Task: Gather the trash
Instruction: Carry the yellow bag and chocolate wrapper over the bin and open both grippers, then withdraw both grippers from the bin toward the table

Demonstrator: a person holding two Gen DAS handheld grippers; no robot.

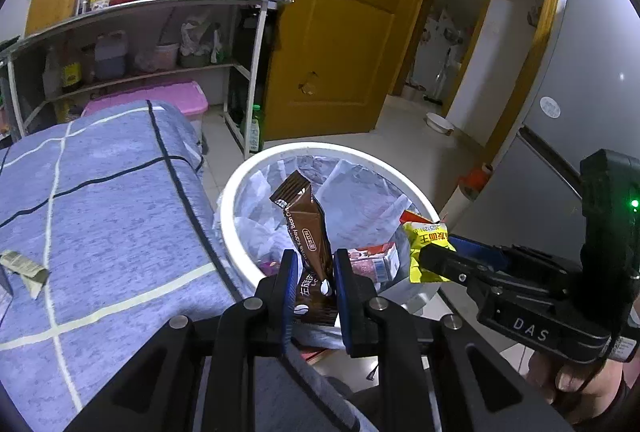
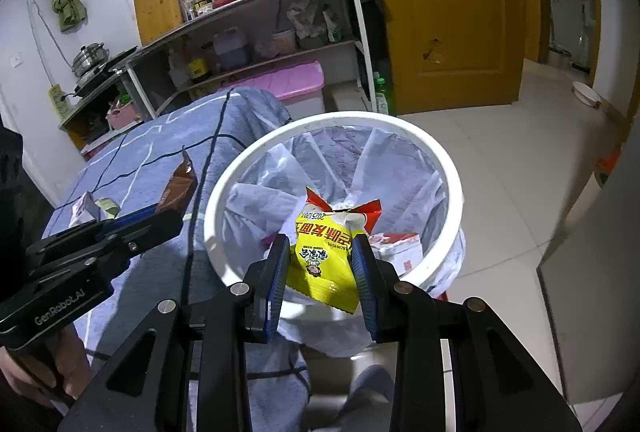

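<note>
1. My left tongs (image 1: 314, 274) are pinched as tight as they go on the brown wrapper (image 1: 306, 228), gripping its lower part so the long top end stands up free above the pads. A flat sachet gives the pads nothing else to bite on.

2. My right tongs (image 2: 320, 256) are closed partway on the yellow snack packet (image 2: 326, 260). It is a puffier bag, so the jaws stand wider apart, and its torn red-edged top points away from me toward the bin.

3. Both pieces of trash hang over or just at the near rim of the white bin (image 2: 224, 192). I judge that I hold them here so each will fall inside the liner bag (image 2: 360, 160) and not onto the floor once I let go.

4. The bin sits on the floor touching the edge of the blue checked worktop (image 1: 100, 192), which keeps the carry short. A red-and-white carton (image 2: 400, 244) and other scraps already lie in its bottom.

5. A crumpled green-grey wrapper (image 1: 26, 268) lies on the worktop cloth, well apart from the bin. From the right wrist view a small box (image 2: 84, 210) sits near it. I would say those are what is left to collect.

6. The brown wrapper seems closer to the rim than the yellow one, so I would carry it a little further in before opening.
</note>
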